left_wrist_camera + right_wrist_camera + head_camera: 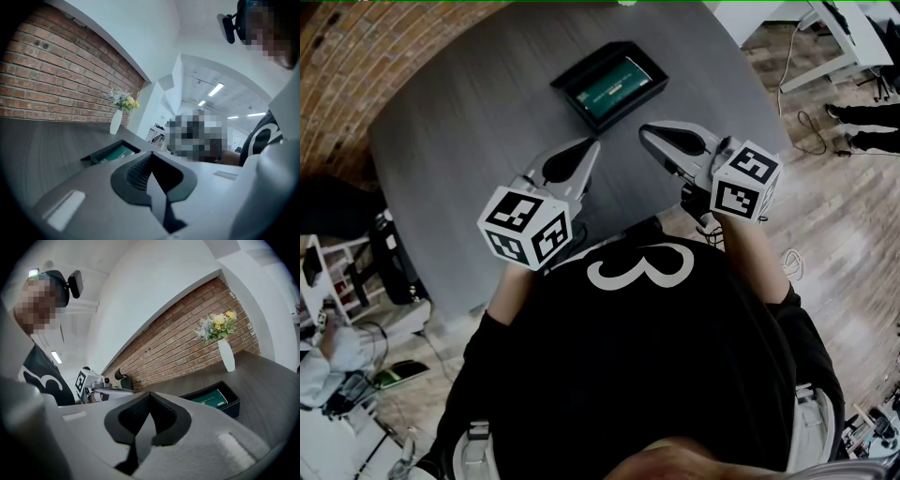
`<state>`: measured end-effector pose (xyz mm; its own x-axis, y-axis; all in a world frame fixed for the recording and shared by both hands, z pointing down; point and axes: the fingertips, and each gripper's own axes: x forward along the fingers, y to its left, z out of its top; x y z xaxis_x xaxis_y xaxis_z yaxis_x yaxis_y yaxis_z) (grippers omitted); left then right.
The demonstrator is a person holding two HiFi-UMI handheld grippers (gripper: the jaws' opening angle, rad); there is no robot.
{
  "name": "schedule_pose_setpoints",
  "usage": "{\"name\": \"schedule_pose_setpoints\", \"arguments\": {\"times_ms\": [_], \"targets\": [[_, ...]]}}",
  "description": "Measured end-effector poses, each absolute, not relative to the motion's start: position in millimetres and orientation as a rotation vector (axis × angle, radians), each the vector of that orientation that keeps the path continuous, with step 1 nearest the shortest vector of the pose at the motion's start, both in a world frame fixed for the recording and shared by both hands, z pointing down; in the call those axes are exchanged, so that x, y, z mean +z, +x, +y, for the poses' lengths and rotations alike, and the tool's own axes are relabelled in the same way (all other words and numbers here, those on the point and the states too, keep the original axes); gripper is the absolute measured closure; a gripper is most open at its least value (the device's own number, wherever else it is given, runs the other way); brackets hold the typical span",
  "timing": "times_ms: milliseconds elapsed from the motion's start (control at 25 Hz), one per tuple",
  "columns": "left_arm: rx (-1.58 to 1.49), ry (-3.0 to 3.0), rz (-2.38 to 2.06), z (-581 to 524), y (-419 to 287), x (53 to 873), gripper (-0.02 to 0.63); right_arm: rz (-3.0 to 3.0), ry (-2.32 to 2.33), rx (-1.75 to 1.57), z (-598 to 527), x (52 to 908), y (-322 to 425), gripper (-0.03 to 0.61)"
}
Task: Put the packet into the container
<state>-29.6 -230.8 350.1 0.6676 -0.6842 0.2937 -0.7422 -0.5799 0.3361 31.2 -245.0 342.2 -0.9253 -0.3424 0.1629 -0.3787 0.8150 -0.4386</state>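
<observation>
**Packet in the container, both claws closed and empty**

Starting at my left: the brick wall curves round the far side of the grey bench. Now my left claw, held over the bench's near part with its marker cube towards me. Its jaws are pressed together, and the left gripper view shows nothing between them, only the ribbed pads meeting tip to tip.

Moving right and further out, there's the black container lying flat on the bench, beyond both claw tips and clear of them. The green packet lies flat inside it, face up, below the rim. Neither claw touches container or packet.

On to my right claw, held level with the left one and angled towards it, a gap between the two tips. Its jaws are together too. The right gripper view shows the pads meeting with nothing caught in them.

Past the container in that same view a white vase of flowers stands upright on the bench against the brick wall.
</observation>
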Motion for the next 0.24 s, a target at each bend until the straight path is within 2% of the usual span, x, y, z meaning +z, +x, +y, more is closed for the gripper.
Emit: {"name": "schedule_pose_setpoints", "arguments": {"times_ms": [240], "targets": [[0.205, 2.452, -1.117, -235.1, -25.0, 354.0, 0.598, -2.921, 0.572, 0.736, -249.0, 345.9, 33.9, 0.578]]}}
